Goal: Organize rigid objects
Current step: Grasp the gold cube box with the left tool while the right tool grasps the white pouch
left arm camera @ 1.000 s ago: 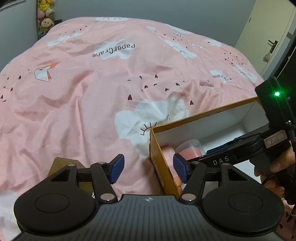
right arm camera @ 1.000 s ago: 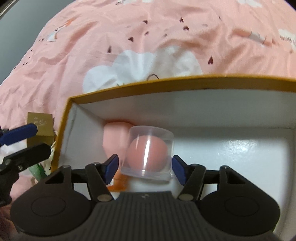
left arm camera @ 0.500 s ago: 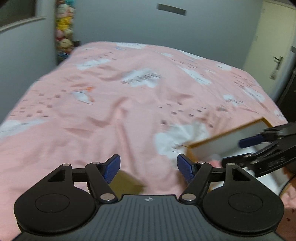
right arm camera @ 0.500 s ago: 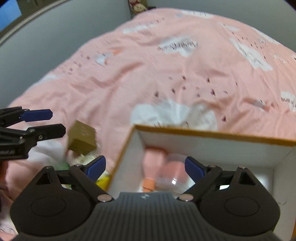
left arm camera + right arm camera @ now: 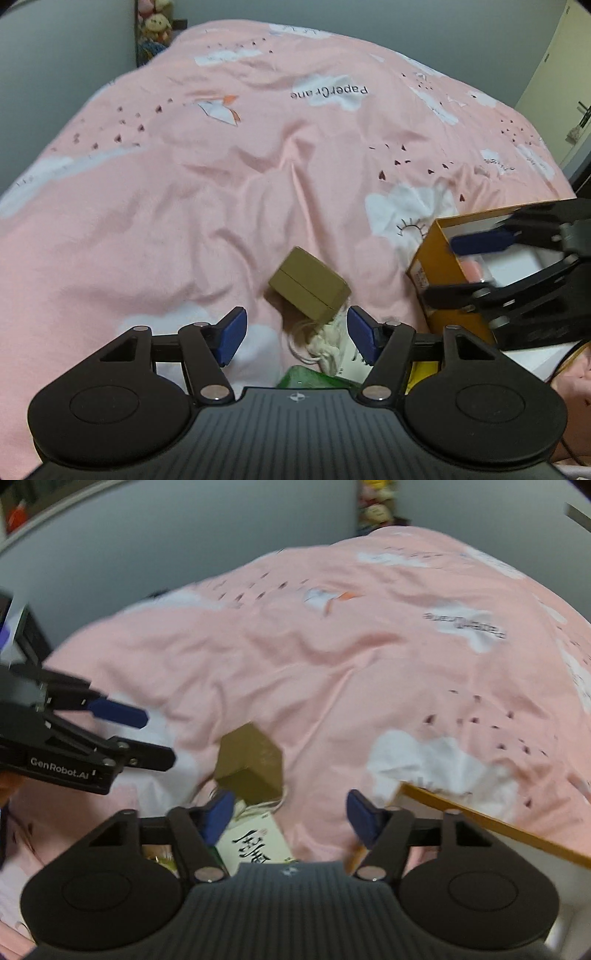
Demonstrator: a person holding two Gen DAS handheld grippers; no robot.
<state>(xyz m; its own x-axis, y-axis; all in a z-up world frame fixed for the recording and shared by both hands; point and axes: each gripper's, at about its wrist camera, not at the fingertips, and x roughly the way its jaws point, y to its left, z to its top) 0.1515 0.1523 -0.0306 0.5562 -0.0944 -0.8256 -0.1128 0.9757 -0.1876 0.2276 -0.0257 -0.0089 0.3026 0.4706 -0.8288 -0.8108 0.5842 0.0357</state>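
Note:
A small tan cardboard box (image 5: pixel 310 284) lies on the pink bedspread, just beyond my left gripper (image 5: pixel 297 336). That gripper's jaws are closing with nothing between them. An open orange box (image 5: pixel 439 258) with a white inside stands to the right, with something pink inside. My right gripper (image 5: pixel 458 267) hovers over its left wall. In the right wrist view the tan box (image 5: pixel 251 764) sits ahead-left of my right gripper (image 5: pixel 291 816), whose jaws are closing on nothing. My left gripper (image 5: pixel 159 736) reaches in from the left.
A white cloth pouch with a cord (image 5: pixel 327 343), a green item (image 5: pixel 310 380) and a white pack printed with characters (image 5: pixel 255 843) lie below the tan box. The orange box's rim (image 5: pixel 480 819) runs at the lower right. Plush toys (image 5: pixel 155 26) stand by the far wall.
My right gripper let go of a clear-domed pink item inside the orange box, then rose and swung left out of it. My left gripper shifted, so the tan box now lies straight ahead.

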